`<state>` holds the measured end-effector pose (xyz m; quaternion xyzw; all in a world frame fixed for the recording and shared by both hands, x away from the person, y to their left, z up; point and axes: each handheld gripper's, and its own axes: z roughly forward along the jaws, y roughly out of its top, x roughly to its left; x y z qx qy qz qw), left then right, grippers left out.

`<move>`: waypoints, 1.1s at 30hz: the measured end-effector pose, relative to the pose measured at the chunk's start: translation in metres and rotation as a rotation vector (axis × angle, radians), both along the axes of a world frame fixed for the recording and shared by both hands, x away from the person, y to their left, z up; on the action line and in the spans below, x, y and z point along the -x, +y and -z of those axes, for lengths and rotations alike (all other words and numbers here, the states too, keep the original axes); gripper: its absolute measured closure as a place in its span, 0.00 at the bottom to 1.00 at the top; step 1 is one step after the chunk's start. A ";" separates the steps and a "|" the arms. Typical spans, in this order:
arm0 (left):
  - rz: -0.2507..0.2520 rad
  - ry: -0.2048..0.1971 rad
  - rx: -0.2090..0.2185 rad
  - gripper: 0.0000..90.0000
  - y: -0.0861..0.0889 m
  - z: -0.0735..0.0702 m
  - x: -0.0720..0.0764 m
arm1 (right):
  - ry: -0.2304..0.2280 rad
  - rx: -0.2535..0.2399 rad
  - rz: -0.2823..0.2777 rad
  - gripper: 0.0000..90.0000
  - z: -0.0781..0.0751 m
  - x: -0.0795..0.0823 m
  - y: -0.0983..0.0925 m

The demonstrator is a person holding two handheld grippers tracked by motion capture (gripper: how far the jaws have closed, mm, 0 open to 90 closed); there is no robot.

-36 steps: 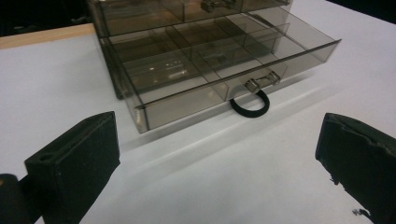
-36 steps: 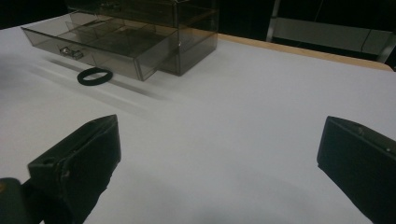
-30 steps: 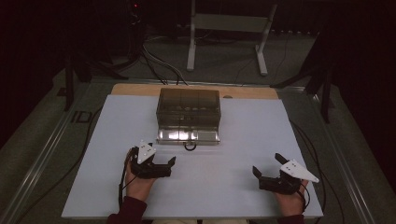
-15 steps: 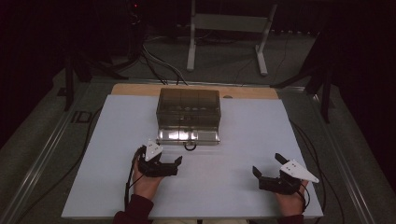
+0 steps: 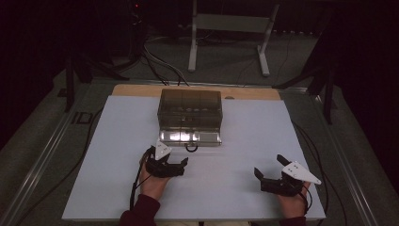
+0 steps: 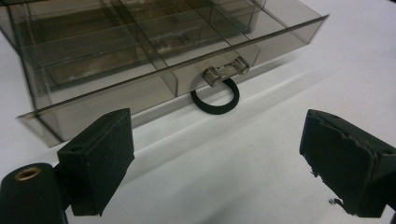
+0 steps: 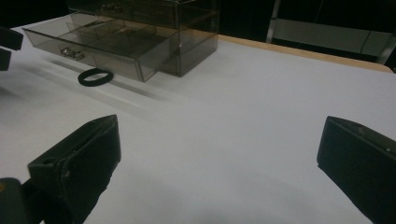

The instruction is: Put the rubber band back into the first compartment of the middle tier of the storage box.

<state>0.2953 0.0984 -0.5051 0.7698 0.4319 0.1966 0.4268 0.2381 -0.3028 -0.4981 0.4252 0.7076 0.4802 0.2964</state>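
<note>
Right gripper (image 5: 267,170): nearest, at the table's near right; matte black blocky jaws spread wide over bare table, nothing between them.
Left gripper (image 5: 184,162): near centre-left, pointing at the drawer; jaws have just been closing a little yet stand well apart, nothing between them; one pad (image 6: 343,158) is chipped and rough at the edge.
Table (image 5: 244,141): smooth white sheet over a wooden board, whose edge shows at the far side.
Black ring (image 6: 215,95): thin, round, rubbery-looking band lying flat on the table, just in front of the drawer, below its handle.
Drawer (image 6: 154,60): smoky clear plastic, pulled out, split by partitions; its contents cannot be made out.
Handle (image 6: 225,71): small clear bar on the drawer front.
Cabinet (image 5: 190,108): boxy tinted plastic, farthest back.
</note>
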 end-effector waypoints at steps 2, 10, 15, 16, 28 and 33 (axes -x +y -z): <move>0.002 0.000 -0.005 0.13 -0.002 0.000 0.000 | -0.001 0.000 0.000 0.00 0.000 0.000 0.000; 0.008 0.017 0.000 0.17 -0.018 0.002 -0.005 | 0.002 0.002 0.001 0.00 0.000 0.000 0.000; 0.015 0.036 -0.014 0.18 -0.024 0.005 -0.008 | 0.000 0.002 0.002 0.00 0.000 0.000 -0.001; 0.012 0.033 -0.024 0.19 -0.026 0.005 -0.008 | 0.001 0.002 0.002 0.00 0.000 0.000 -0.001; -0.020 0.057 -0.051 0.36 -0.036 0.011 -0.016 | 0.000 0.010 -0.002 0.00 0.000 0.000 0.001; -0.034 0.075 -0.052 0.42 -0.040 0.013 -0.022 | -0.001 0.010 -0.003 0.00 0.000 0.000 0.001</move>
